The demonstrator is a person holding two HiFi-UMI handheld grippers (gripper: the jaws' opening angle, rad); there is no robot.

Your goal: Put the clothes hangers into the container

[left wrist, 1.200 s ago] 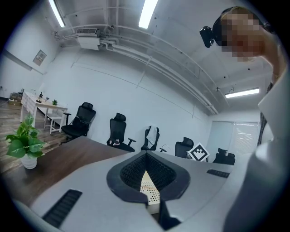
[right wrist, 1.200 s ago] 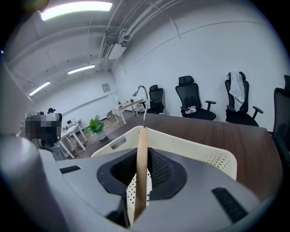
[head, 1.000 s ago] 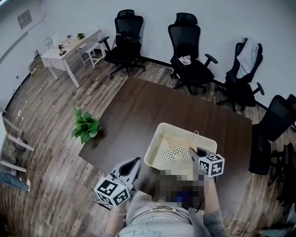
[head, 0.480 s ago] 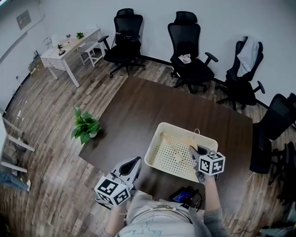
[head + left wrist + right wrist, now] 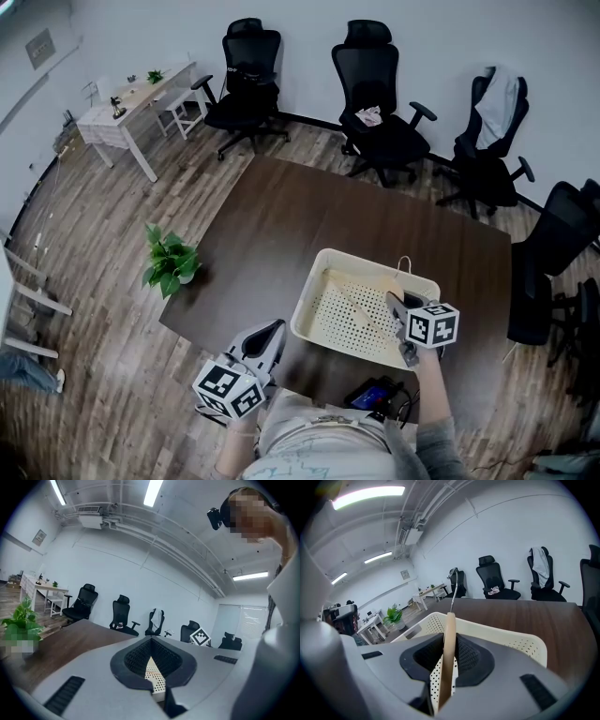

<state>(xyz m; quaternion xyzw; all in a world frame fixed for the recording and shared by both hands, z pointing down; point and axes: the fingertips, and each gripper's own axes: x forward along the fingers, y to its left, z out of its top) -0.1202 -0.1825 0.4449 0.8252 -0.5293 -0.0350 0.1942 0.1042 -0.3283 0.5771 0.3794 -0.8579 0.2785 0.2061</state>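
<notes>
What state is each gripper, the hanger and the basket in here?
left gripper: shut, empty, held near the table's front edge.
right gripper: shut on the wooden hanger, over the basket.
wooden hanger: clamped on edge between the pads, hook pointing away.
basket: upright on the table, open-topped.

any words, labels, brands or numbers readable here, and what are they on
None can be read.
Left marker cube and right marker cube: black-and-white square patterns, no letters.
Wall plaque: too small to read.
Device screen: too small to read.
Shirt print: blurred scribble.
</notes>
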